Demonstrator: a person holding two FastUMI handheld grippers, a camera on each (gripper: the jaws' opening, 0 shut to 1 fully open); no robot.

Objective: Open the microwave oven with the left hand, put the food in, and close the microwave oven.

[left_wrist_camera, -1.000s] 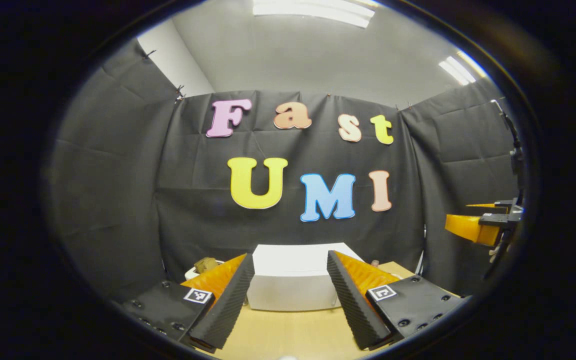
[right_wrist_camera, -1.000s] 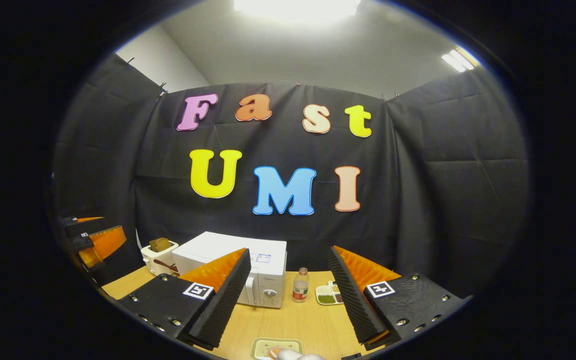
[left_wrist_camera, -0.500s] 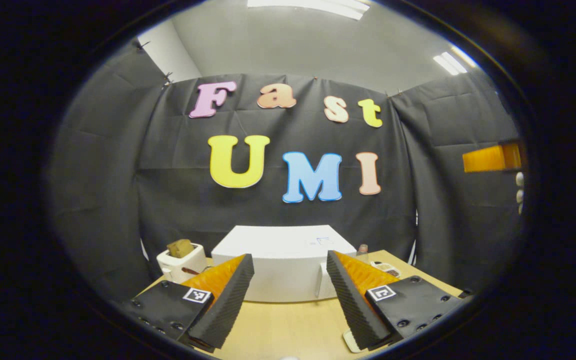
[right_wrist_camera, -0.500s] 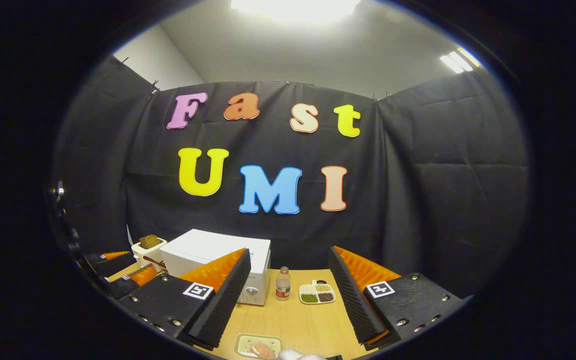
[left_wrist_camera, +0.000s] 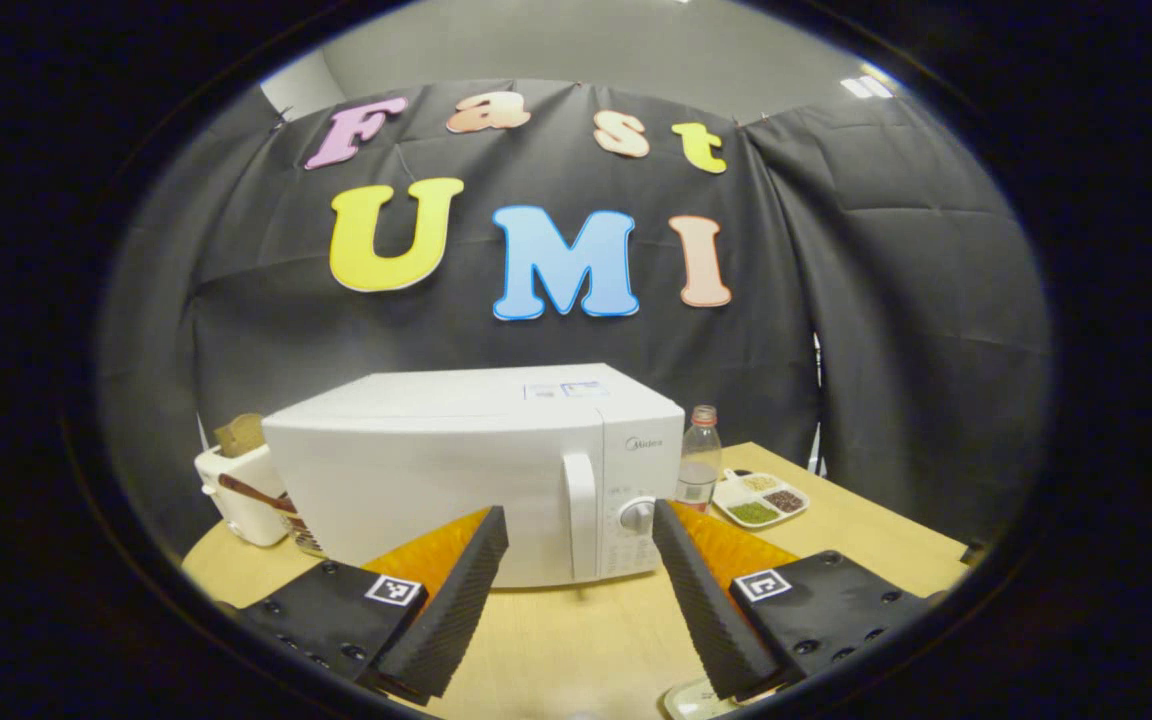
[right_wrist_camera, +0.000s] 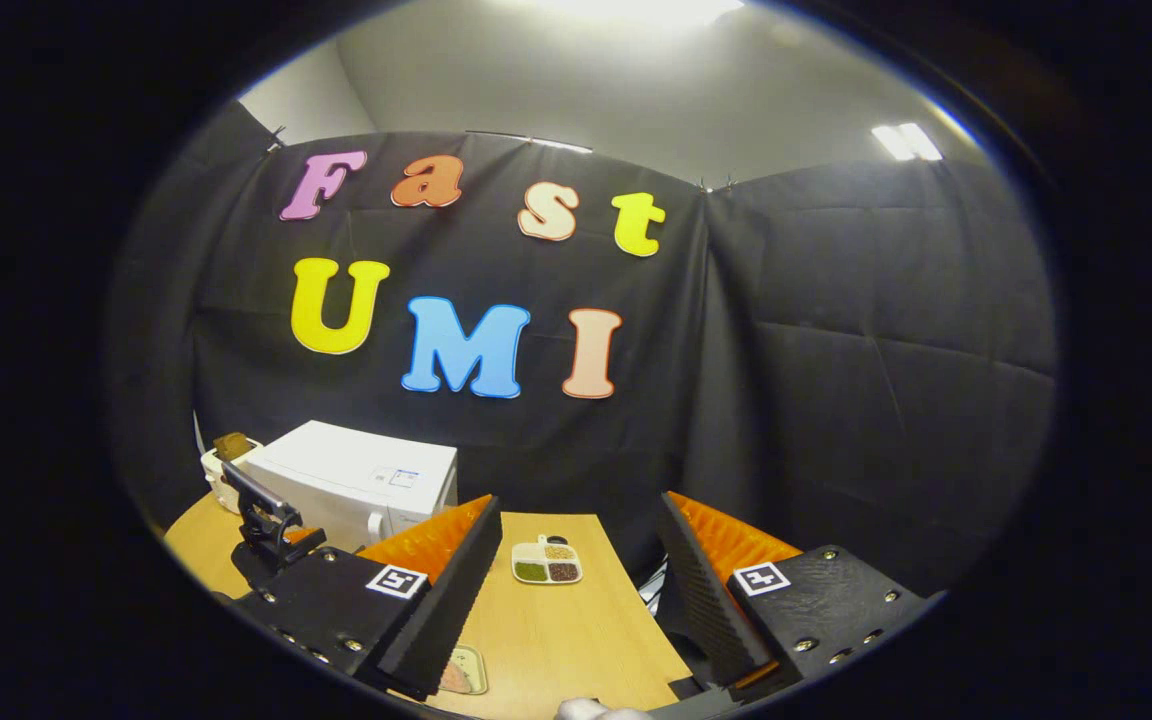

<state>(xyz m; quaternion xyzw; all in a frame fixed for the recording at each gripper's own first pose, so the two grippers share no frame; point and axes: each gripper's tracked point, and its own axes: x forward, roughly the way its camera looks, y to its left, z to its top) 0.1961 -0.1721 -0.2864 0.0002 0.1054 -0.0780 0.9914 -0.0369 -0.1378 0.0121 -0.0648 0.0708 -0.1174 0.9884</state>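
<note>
- Pale wooden table point(left_wrist_camera: 576, 640) carries everything in a black-draped booth.
- Nearest, the left hand-held gripper point(left_wrist_camera: 576, 610) has its ribbed fingers spread apart and empty, aimed straight at the door side.
- Just beyond stands the white box-shaped microwave oven point(left_wrist_camera: 456, 470), shut; its upright white door handle point(left_wrist_camera: 581, 515) runs vertically, dead ahead between the fingers.
- The right hand-held gripper point(right_wrist_camera: 576, 610), likewise parted and empty, hangs above a small pale plate of food point(right_wrist_camera: 461, 672).
- Judging by this, the left one is nearer the handle.
</note>
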